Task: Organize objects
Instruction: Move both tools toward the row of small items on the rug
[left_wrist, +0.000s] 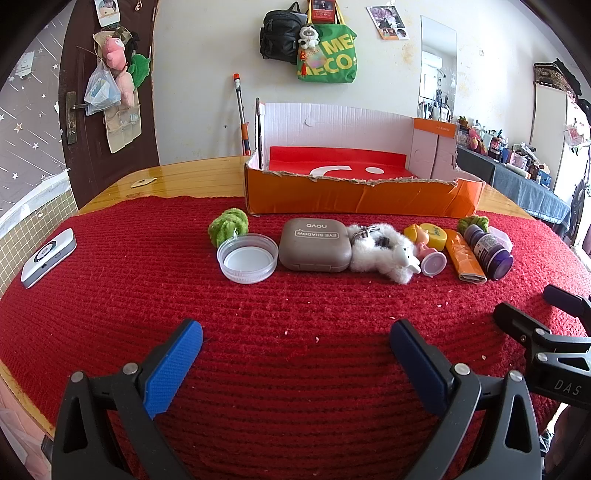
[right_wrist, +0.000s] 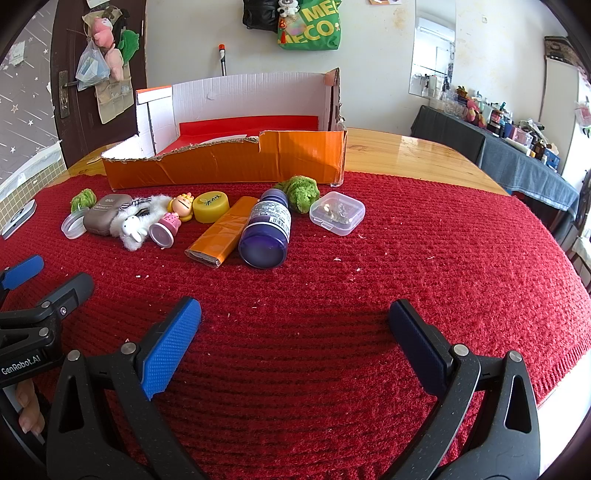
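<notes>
From the left wrist, small things lie in a row on the red cloth (left_wrist: 147, 280) before the torn orange box (left_wrist: 354, 199): a clear lid (left_wrist: 247, 258), a grey case (left_wrist: 314, 245), a white plush toy (left_wrist: 388, 254). The left gripper (left_wrist: 295, 339) tilts downward over bare cloth, spread wide and empty.

From the right wrist, a purple bottle (right_wrist: 266, 229) lies beside an orange packet (right_wrist: 221, 232) and a clear case (right_wrist: 337, 212). The right gripper (right_wrist: 295, 317) hovers likewise, jaws wide, holding nothing.

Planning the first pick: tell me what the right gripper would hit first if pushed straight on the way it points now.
Most likely the red knitted cloth: the right gripper stands open, angled down at bare cloth. If it skimmed above the cloth, the purple bottle lying on its side looks nearest that line, though depth is hard to judge here.
</notes>
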